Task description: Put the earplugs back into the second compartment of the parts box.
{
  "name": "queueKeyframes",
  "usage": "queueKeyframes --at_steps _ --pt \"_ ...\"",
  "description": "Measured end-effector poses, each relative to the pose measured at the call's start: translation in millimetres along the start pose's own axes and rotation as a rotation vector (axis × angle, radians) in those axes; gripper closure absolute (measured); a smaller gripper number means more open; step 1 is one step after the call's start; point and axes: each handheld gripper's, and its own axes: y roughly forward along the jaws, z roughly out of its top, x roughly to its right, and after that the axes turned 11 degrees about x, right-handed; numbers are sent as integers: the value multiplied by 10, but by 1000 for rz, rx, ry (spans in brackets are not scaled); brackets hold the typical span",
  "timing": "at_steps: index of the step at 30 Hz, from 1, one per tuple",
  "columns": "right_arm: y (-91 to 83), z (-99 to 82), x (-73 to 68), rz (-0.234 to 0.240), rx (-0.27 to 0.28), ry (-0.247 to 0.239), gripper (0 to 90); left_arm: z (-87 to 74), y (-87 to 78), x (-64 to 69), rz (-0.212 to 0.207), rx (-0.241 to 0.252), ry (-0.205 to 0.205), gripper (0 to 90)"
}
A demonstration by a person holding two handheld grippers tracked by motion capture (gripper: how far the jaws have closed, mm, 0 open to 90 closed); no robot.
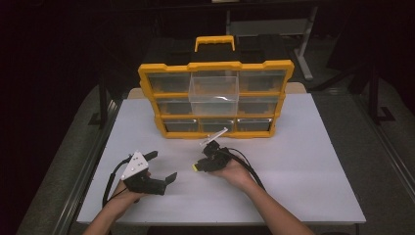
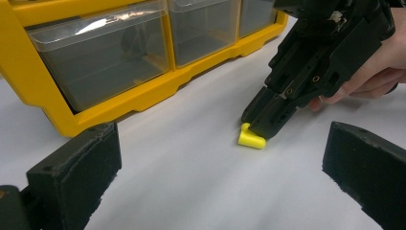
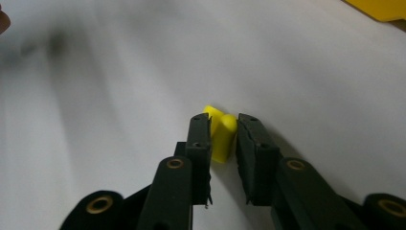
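A small yellow plastic piece point(image 1: 195, 168) lies on the white table point(image 1: 303, 161), in front of the yellow drawer organizer point(image 1: 215, 66). My right gripper point(image 1: 198, 167) points down and left at it. In the right gripper view the piece point(image 3: 222, 136) fills the narrow gap between the two black pads, with my right gripper point(image 3: 222, 120) shut on it against the tabletop. From the left gripper view the piece point(image 2: 251, 139) sticks out under the right gripper point(image 2: 261, 127). My left gripper point(image 1: 162, 166) rests open to the left, nothing between its jaws point(image 2: 222, 182).
The organizer point(image 2: 143, 96) stands upright at the back of the table with rows of clear drawers. One middle drawer point(image 1: 214, 93) is pulled out toward me. A black case with a yellow handle point(image 1: 214, 42) sits behind it. The surroundings are dark.
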Motion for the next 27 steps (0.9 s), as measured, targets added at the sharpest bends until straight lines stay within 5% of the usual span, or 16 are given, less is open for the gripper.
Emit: queueKeyframes --at_steps 13,27 --pt "-52 14 7 -8 12 -5 809 0 3 10 -4 0 2 0" --pt "-321 38 56 -16 41 -9 805 -8 12 17 -10 -2 -4 0"
